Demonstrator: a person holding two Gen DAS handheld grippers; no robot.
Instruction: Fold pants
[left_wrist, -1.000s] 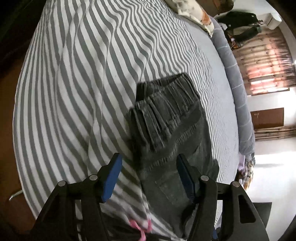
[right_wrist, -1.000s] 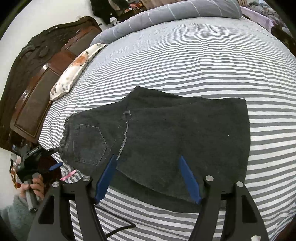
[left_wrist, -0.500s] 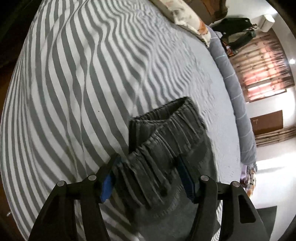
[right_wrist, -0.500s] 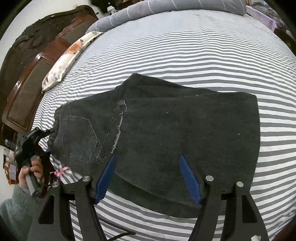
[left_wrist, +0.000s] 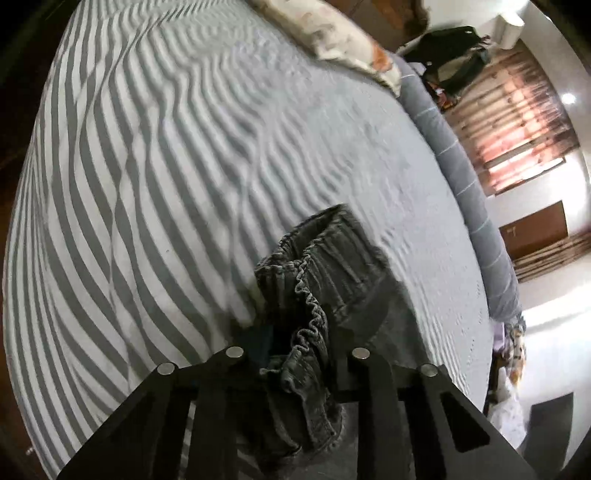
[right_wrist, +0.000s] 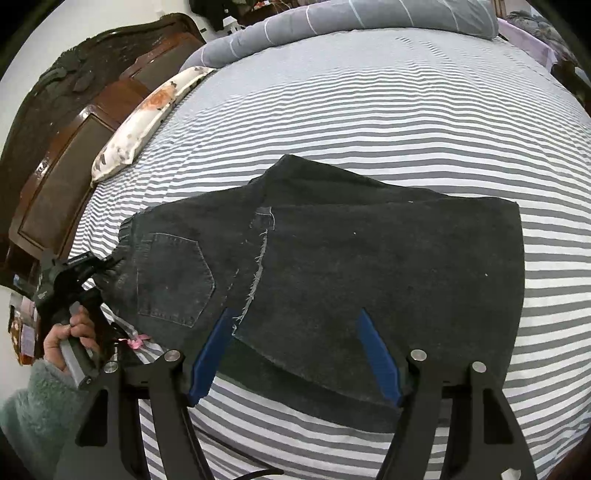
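Left wrist view shows the left gripper (left_wrist: 306, 347) at lower centre, its jaws closing with the bunched elastic waistband (left_wrist: 314, 295) of the dark grey denim pants (left_wrist: 332, 280) between them. Right wrist view shows those pants (right_wrist: 369, 266) lying folded across the middle of the frame on the grey-and-white striped bedsheet (right_wrist: 369, 110). Over their lower edge the right gripper (right_wrist: 295, 350) stands with blue pads (right_wrist: 210, 354) spread wide, gripping nothing. At lower left, a hand (right_wrist: 68, 332) in a green fuzzy sleeve (right_wrist: 33, 406) holds the left gripper's handle.
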